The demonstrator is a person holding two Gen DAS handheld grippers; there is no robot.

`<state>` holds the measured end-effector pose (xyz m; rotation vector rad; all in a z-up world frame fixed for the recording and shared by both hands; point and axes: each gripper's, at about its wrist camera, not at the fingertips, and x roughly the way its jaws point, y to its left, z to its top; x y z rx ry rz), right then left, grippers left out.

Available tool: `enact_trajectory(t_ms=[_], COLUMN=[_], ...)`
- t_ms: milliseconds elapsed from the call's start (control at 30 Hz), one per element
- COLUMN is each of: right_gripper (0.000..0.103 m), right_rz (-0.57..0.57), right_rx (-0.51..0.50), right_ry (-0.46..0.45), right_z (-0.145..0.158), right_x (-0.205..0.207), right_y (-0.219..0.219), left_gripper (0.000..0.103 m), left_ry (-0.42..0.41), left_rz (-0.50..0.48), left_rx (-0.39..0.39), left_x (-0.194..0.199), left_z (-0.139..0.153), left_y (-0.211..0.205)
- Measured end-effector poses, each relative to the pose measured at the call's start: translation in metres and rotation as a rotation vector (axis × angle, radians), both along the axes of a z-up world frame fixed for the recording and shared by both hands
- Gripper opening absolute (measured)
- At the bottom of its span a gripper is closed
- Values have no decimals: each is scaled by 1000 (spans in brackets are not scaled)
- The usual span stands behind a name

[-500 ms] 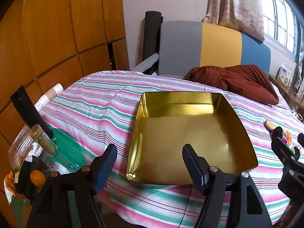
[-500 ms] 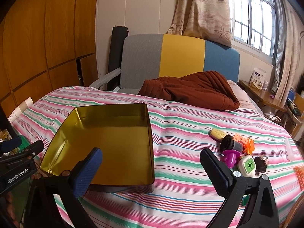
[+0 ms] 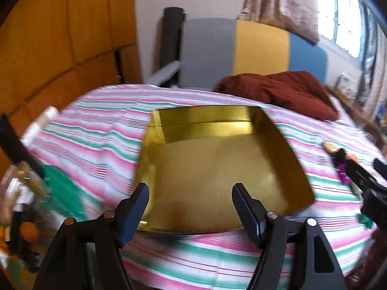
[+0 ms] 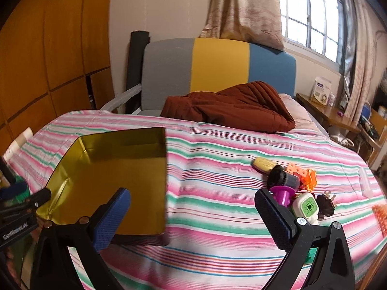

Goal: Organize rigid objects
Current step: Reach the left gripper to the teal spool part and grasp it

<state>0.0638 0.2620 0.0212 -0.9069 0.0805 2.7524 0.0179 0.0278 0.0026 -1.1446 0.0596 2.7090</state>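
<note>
A shallow gold metal tray lies empty on the striped bed; it also shows in the right wrist view. My left gripper is open and empty, over the tray's near edge. My right gripper is open and empty above the blanket, between the tray and a cluster of small objects: a cork, a black cylinder, an orange block, a purple spool, a white and green piece and a dark brown piece. The right gripper shows at the left wrist view's right edge.
A rust-red quilt lies at the bed's head against a grey, yellow and blue headboard. Jars and clutter stand left of the bed, by a wooden wardrobe. An orange item lies at the far right. A bedside table stands under the window.
Both grippers have shifted forward and to the right over the bed; the left wrist view is motion-blurred. The tray and small objects have not moved.
</note>
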Motion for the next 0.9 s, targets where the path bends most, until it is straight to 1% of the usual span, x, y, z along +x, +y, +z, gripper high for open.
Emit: enact_trajectory(t_ms=[100, 167, 200, 233, 333, 433, 533, 567, 667, 700, 733, 767, 833, 867, 900], right_gripper=[103, 103, 103, 103, 103, 103, 103, 103, 103, 103, 103, 103, 103, 103, 103], right_rz=[-34, -83, -105, -128, -223, -320, -413, -436, -500, -511, -518, -522, -524, -516, -513], right_rx=[-37, -61, -70, -77, -104, -136, -198, -219, -275, -290, -309, -335, -356, -357, -388], right_ry=[6, -3, -6, -6, 4, 14, 21, 27, 54, 61, 67, 78, 88, 91, 90], right_z=[4, 8, 10, 12, 20, 25, 22, 21, 15, 14, 12, 9, 4, 0, -5], right_x=[3, 8, 11, 15, 31, 50, 67, 72, 87, 90, 92, 95, 98, 99, 99], right_y=[30, 59, 72, 85, 131, 176, 219, 230, 262, 268, 273, 281, 287, 289, 291], left_gripper=[74, 76, 79, 81, 81, 81, 81, 81, 81, 81, 81, 80, 80, 80, 80], left_ry=[-11, 5, 19, 26, 38, 6, -45, -67, -112, -147, -155, -159, -161, -159, -157], left_rz=[-58, -101, -135, -148, -227, -322, -405, -445, -517, -570, -589, -614, -688, -740, -804], left_rx=[32, 34, 38, 35, 28, 42, 78, 86, 73, 80, 82, 69, 38, 34, 29], left_x=[-1, 1, 3, 3, 6, 10, 12, 13, 13, 14, 18, 21, 31, 37, 45], left_z=[1, 4, 7, 8, 12, 14, 13, 12, 5, 0, -3, -7, -15, -19, -23], left_y=[10, 20, 28, 34, 55, 78, 102, 116, 147, 166, 173, 186, 215, 229, 244])
